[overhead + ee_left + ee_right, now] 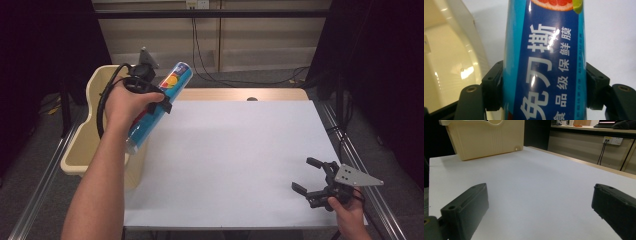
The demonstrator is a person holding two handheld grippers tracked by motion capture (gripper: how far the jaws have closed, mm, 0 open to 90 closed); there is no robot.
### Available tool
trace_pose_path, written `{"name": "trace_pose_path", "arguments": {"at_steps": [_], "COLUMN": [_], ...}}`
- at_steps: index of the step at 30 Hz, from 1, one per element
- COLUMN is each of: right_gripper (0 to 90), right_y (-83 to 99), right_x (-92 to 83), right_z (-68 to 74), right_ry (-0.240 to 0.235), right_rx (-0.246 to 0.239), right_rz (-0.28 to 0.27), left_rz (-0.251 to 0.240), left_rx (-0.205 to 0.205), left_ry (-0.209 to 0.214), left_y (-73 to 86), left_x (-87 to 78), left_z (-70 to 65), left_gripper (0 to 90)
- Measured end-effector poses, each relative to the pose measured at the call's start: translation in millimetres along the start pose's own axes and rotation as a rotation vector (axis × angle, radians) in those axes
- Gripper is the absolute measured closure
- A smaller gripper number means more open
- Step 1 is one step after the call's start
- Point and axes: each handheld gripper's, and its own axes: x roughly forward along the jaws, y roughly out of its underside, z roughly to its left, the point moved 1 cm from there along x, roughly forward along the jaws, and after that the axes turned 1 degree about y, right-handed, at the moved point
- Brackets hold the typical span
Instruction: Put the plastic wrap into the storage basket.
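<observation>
High view: the blue cling-film tube [159, 106] is gripped tilted in the left tongs [159, 97], held up over the desk's [240, 160] left edge beside the cream bin [95, 125]; the right tongs [311, 176] are seen wide apart with nothing in them near the front right corner. Left gripper view: both jaws are pressed against the tube's [544, 67] sides, bin [451, 57] at left. Right gripper view: jaws are spread over bare white desk [536, 190], bin [486, 137] far off.

The bin [100, 127] stands at the table's [235, 165] left edge. The tube [157, 107] hangs tilted between bin and table, in the left gripper [150, 95]. The right gripper [312, 177] sits near the front right corner.
</observation>
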Motion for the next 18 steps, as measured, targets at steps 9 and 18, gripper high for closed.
{"name": "trace_pose_path", "arguments": {"at_steps": [9,18], "right_gripper": [0.6,0.6], "right_y": [0.2,0.6], "right_x": [-0.4,0.3], "right_z": [0.2,-0.2], "right_ry": [0.002,0.0], "right_rx": [0.0,0.008], "right_rz": [0.003,0.005], "left_rz": [-0.004,-0.026], "left_rx": [-0.07,-0.134], "left_ry": [-0.013,-0.032], "left_y": [16.8,35.4], "left_x": [-16.8,-33.9], "left_z": [21.4,39.8], "left_gripper": [31.9,31.8]}}
